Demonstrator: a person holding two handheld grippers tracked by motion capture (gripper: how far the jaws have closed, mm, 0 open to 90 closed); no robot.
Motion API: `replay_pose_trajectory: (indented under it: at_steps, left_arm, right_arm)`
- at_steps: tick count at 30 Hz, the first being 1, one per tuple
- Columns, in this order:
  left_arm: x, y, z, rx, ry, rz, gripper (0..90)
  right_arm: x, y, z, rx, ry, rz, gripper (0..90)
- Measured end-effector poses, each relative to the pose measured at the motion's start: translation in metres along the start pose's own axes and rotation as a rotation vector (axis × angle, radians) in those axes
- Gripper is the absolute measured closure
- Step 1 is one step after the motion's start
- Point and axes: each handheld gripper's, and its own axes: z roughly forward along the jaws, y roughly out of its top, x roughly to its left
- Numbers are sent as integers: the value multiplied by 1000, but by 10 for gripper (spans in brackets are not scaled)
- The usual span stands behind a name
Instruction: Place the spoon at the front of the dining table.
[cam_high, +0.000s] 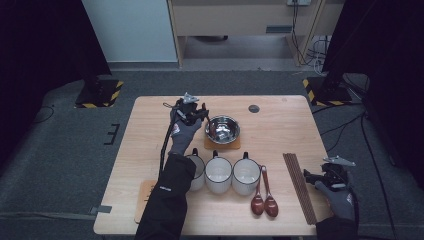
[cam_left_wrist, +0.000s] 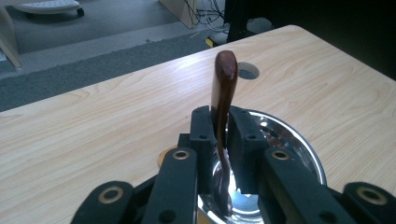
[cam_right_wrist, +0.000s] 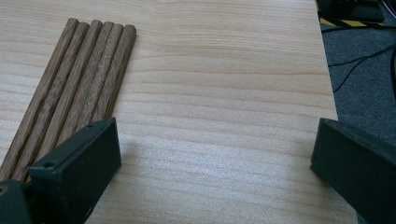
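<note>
High view: left gripper sits at the far-middle of the table, just left of the steel bowl, which rests on a small wooden coaster. Left gripper view: jaws are clamped on a dark brown wooden spoon. The spoon's rounded bowl end sticks up beyond the jaw tips, and its handle runs back down between the jaws toward the camera. The steel bowl lies directly below and a bit right of the jaws. So the spoon's long axis is steeply tilted, with its low end over the bowl's inside. Whether that end touches the metal, can't tell. Grip looks tight on the thin handle.

Key relation for the next move, my read: the spoon is already above the bowl, so release or lowering goes straight down, with no sideways travel needed. The left hand is far nearer to the bowl than the right.

Right gripper idles at the near right corner of the table, jaws spread wide, nothing between them. Right gripper view: bare tabletop between the jaws, with the bundle of wooden chopsticks just beside its left jaw.

Also on the table: three white mugs in a row near the middle, and two more spoons lying side by side between the mugs and the chopsticks.
</note>
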Motion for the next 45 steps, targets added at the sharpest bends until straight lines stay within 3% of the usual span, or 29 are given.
replay_pose_trajectory:
  at_steps: [26,45]
  left_arm:
    - [18,-26,-14,43,47,21,662]
    - [25,-48,-10,85,32,25,574]
  right_arm:
    - [0,0,0,0,-1,1,14]
    - [0,0,0,0,-1,1,14]
